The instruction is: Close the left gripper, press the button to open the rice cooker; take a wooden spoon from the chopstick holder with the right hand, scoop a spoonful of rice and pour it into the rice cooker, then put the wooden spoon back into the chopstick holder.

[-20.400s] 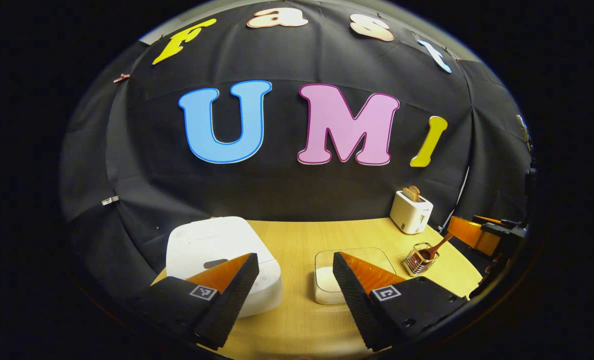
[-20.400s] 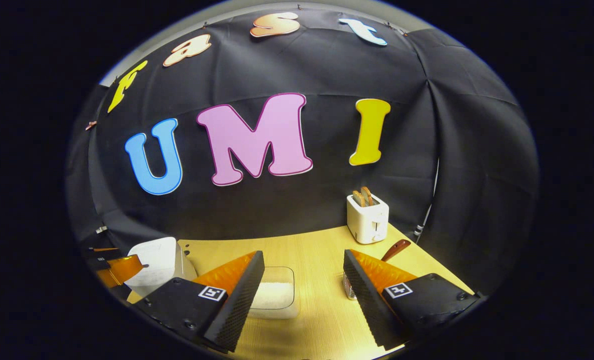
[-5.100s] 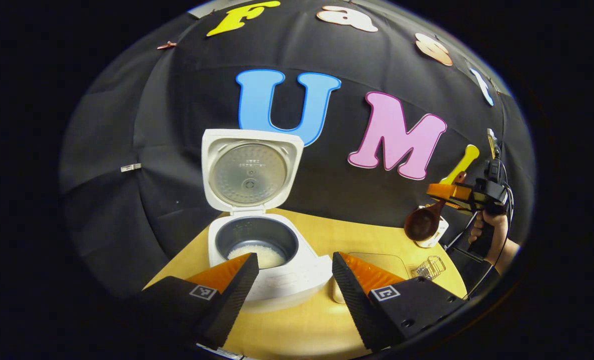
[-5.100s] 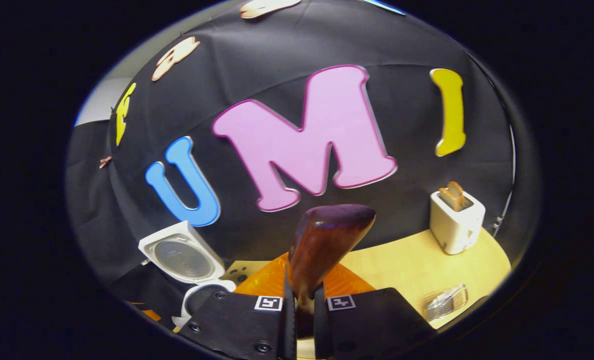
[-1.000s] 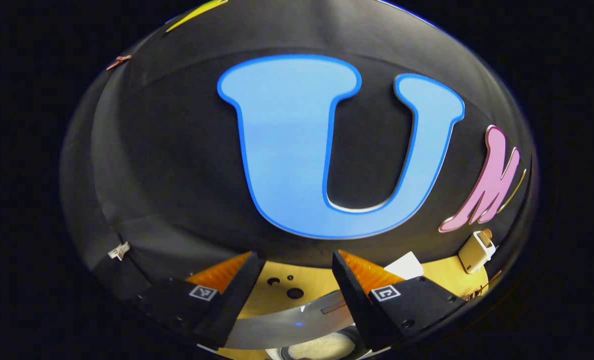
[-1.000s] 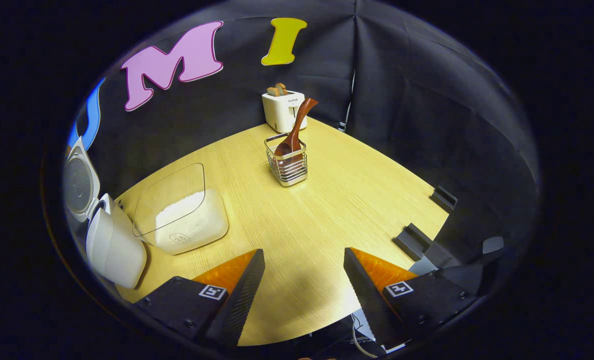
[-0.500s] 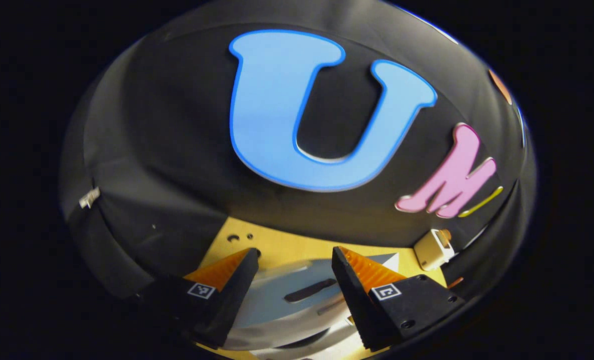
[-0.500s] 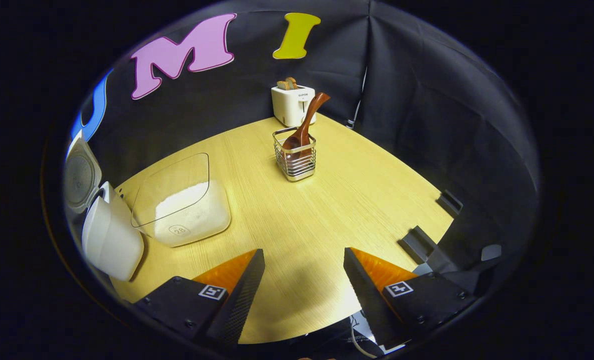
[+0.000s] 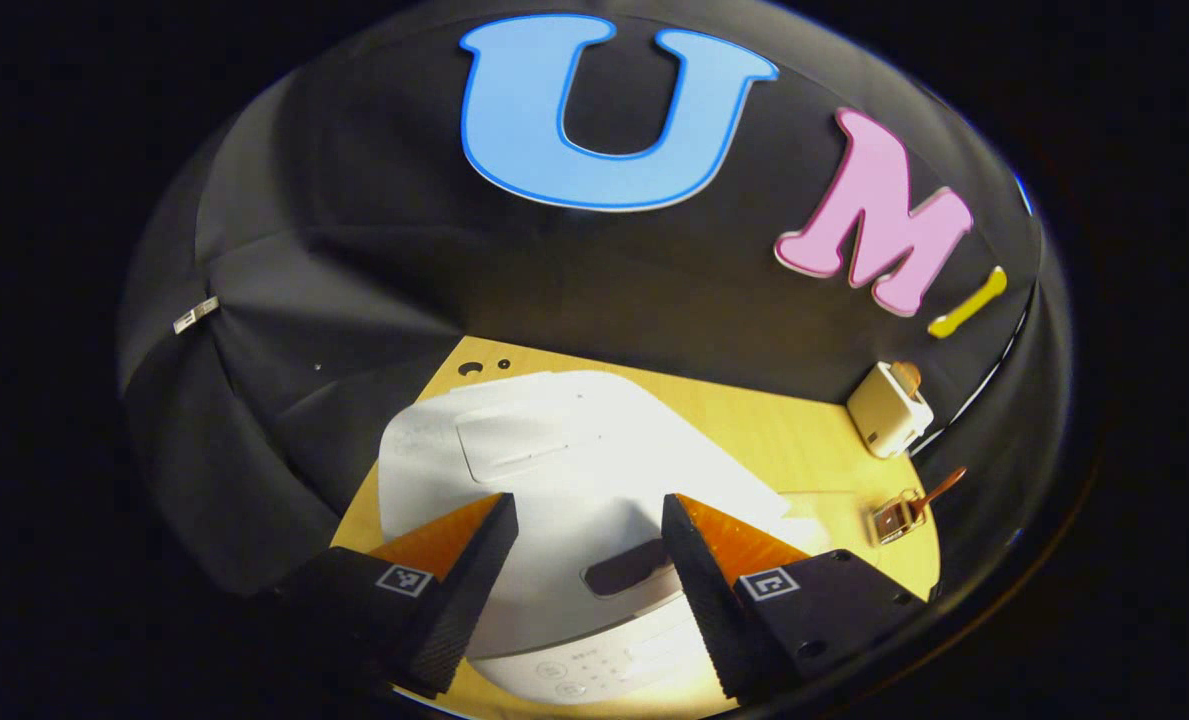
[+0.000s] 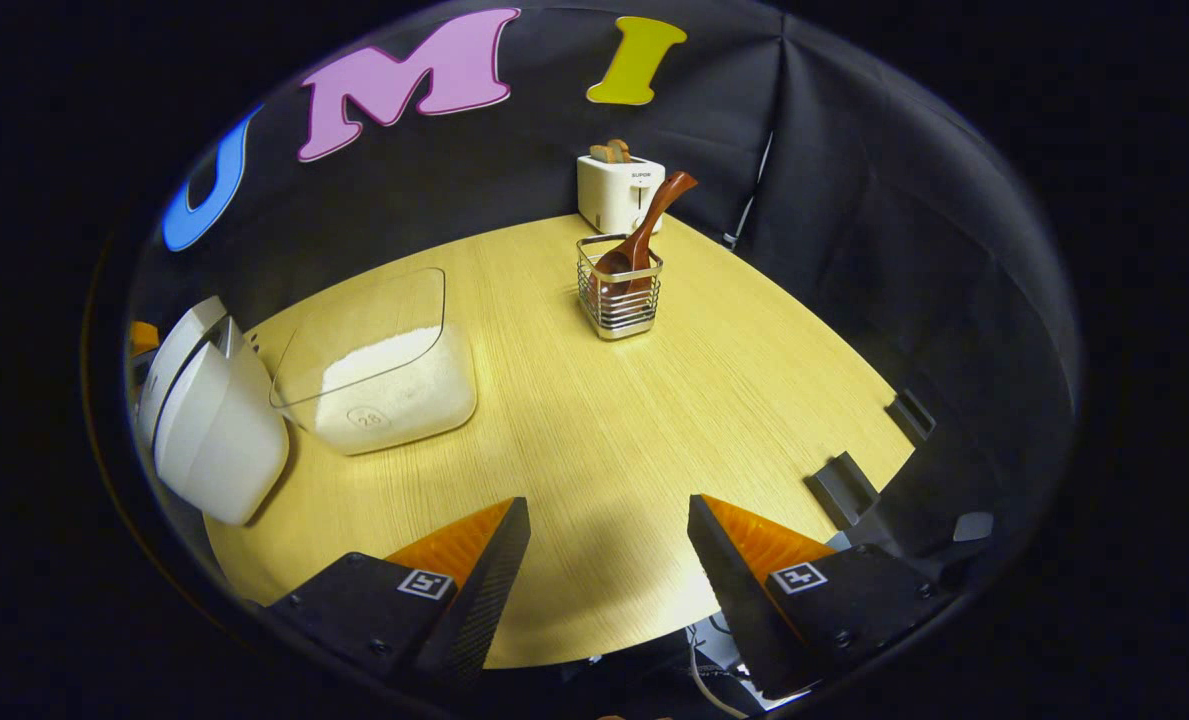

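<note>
Rice cooker (image 9: 564, 470): lid now down, open 1 s ago. Wooden spoon (image 10: 644, 235) back in chopstick holder (image 10: 619, 290) at 12 o'clock. Left gripper (image 9: 584, 560) and right gripper (image 10: 604, 570): jaws apart, empty. Task looks finished

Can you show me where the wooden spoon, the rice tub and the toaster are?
wooden spoon (image 10: 654, 220), right gripper view, on its handle.
rice tub (image 10: 394, 400), right gripper view, on its front wall.
toaster (image 10: 616, 195), right gripper view, on its front face.

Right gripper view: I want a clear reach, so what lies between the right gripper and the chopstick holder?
Only bare table lies between the open right gripper and the chopstick holder, as the right gripper view shows.
</note>
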`<move>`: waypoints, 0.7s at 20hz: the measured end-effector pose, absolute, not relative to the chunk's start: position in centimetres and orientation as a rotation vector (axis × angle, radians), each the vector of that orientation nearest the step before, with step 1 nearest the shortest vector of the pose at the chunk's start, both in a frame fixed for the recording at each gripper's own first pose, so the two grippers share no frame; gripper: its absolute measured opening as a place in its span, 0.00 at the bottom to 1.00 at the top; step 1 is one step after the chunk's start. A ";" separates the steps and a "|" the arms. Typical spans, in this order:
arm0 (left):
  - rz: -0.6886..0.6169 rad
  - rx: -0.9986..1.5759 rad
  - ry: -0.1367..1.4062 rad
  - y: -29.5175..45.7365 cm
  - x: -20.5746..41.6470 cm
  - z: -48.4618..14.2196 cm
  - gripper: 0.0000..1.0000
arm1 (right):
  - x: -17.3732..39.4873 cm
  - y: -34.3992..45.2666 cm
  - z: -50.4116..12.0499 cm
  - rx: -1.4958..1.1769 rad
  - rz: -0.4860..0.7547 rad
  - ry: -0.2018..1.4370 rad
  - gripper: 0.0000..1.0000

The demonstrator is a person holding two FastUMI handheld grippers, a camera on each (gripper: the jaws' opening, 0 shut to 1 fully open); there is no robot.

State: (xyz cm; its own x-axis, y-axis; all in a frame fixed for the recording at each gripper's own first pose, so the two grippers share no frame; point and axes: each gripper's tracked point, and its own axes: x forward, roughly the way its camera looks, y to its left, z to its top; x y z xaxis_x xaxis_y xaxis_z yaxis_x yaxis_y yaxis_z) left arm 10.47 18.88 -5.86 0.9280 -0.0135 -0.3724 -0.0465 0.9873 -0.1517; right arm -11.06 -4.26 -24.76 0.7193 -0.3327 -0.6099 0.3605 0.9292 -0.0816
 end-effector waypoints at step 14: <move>0.076 0.064 0.312 17.8 10.3 -10.0 0.98 | -7.0 -0.6 -25.3 -0.125 -0.156 0.667 0.99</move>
State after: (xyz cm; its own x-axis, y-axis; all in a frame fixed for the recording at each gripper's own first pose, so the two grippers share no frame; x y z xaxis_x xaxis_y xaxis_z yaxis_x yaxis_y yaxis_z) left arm 10.34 17.83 -9.96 0.9489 0.0850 -0.3039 -0.0653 0.9951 0.0743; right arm -7.01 -0.60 -25.35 0.7748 -0.1835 -0.6050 0.1035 0.9808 -0.1650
